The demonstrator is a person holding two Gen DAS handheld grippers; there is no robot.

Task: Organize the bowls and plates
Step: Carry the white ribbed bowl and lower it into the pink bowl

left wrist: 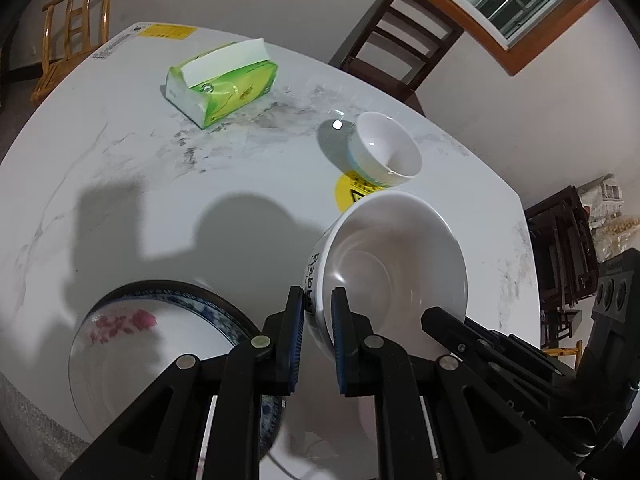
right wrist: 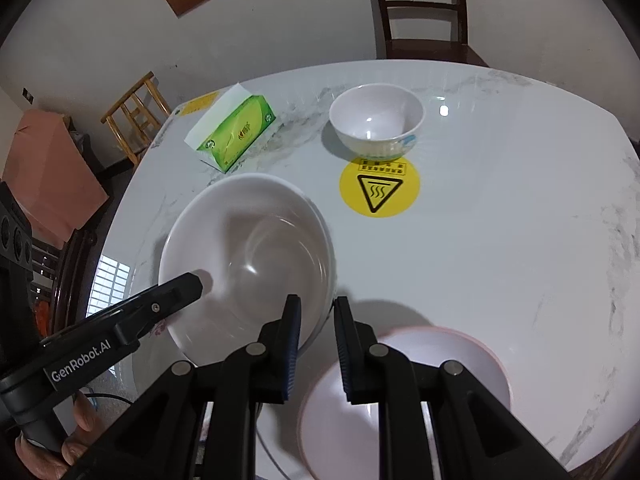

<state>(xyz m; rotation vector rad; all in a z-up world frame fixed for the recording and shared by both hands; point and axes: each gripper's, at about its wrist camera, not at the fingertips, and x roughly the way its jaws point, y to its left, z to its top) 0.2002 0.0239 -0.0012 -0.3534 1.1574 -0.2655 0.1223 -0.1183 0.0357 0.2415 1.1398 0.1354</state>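
A large white bowl (left wrist: pixel 396 264) with black lettering on its side hangs tilted above the table. My left gripper (left wrist: pixel 318 308) is shut on its near rim, one finger inside and one outside. My right gripper (right wrist: pixel 318 316) is shut on the opposite rim of the same bowl (right wrist: pixel 248 252). A small white bowl (right wrist: pixel 376 124) with a blue band stands upright farther back on the table. Below my left gripper lies a plate (left wrist: pixel 140 340) with a blue border and pink flowers. Under my right gripper sits a pale dish (right wrist: pixel 472 360) with a pink rim.
A green tissue box (left wrist: pixel 222 84) lies at the far side of the white marble table (right wrist: pixel 500 240). A yellow hot-surface sticker (right wrist: pixel 380 184) marks the tabletop near the small bowl. A dark chair (right wrist: pixel 420 8) and a light wooden chair (left wrist: pixel 76 24) stand behind the table.
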